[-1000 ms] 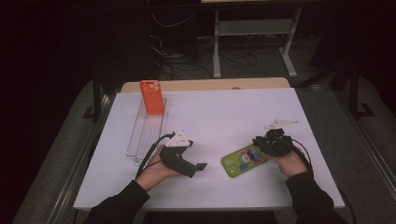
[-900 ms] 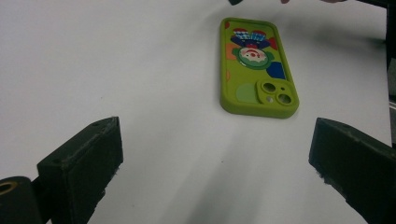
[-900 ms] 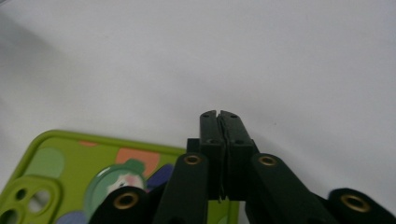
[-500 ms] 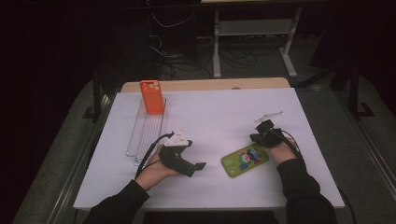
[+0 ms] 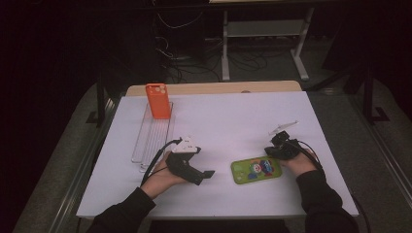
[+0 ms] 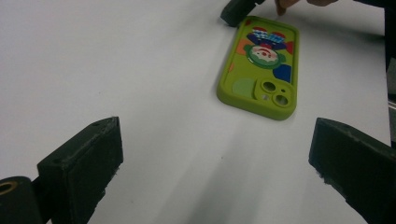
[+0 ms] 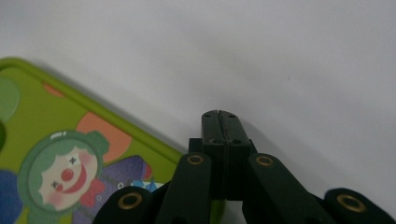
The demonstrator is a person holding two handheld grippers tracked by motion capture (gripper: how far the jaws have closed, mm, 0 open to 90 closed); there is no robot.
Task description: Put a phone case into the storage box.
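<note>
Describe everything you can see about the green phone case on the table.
The green phone case is lime, with a soft rubbery look, rounded corners and a raised rim. A clown cartoon in red, blue and orange covers one half; the camera cut-out with three holes sits at the other end. It lies flat, printed side up, on the white table. The shut right gripper sits at its edge; whether it touches is unclear.

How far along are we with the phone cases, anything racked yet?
One done: the orange case stands upright at the far end of the clear rack. In hand: nothing gripped. The green clown case lies flat on the white table; the right gripper is shut beside its end, and the left gripper is open, facing it. Left: picking up and racking it, presumably.
</note>
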